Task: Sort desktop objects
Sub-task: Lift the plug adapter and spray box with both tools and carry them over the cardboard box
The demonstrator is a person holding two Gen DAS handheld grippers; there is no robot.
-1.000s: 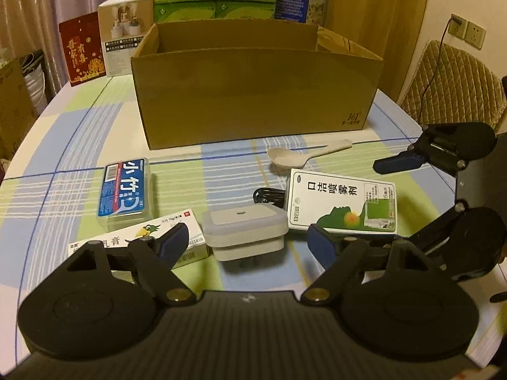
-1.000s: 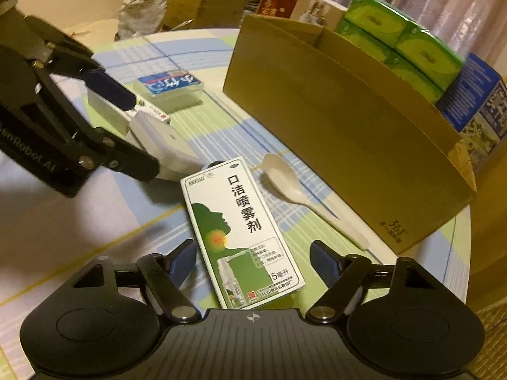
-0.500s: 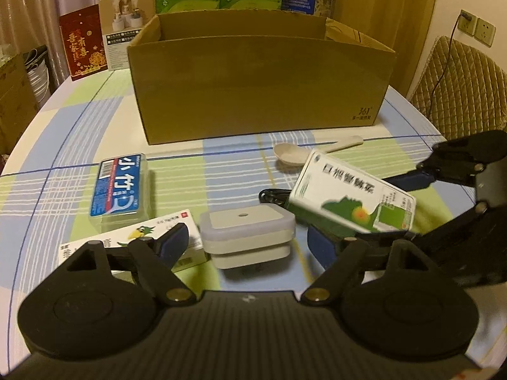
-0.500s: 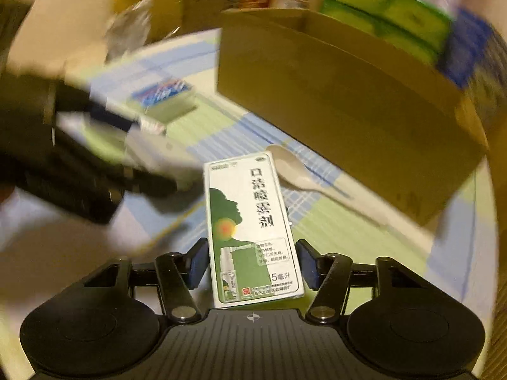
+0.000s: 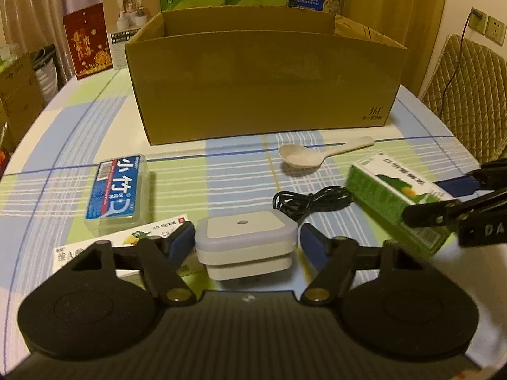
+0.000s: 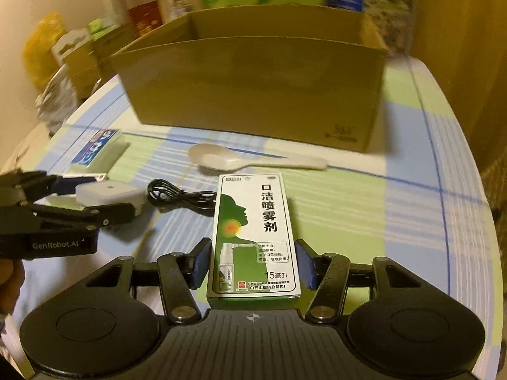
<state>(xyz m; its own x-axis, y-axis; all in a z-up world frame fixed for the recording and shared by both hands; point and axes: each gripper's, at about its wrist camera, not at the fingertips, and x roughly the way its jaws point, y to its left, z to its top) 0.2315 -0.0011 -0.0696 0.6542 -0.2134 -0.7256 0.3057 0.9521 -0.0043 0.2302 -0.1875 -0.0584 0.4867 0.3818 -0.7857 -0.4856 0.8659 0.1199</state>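
My right gripper (image 6: 253, 267) is shut on the green and white spray box (image 6: 253, 234) and holds it tilted above the table; it also shows in the left wrist view (image 5: 399, 199). My left gripper (image 5: 247, 243) has its pads against both sides of the white square night light (image 5: 245, 240), which rests on the table and also shows in the right wrist view (image 6: 107, 194). Its black cable (image 5: 310, 199) lies coiled behind it. The open cardboard box (image 5: 266, 82) stands beyond.
A white spoon (image 5: 317, 153) lies in front of the box. A blue floss case (image 5: 117, 190) and a white medicine carton with a bird (image 5: 126, 243) lie at the left. Cartons stand behind the box. A chair (image 5: 469, 95) is at the right.
My right gripper closed on the spray box, lifted it off the table and carried it right. My left gripper moved forward and narrowed around the night light.
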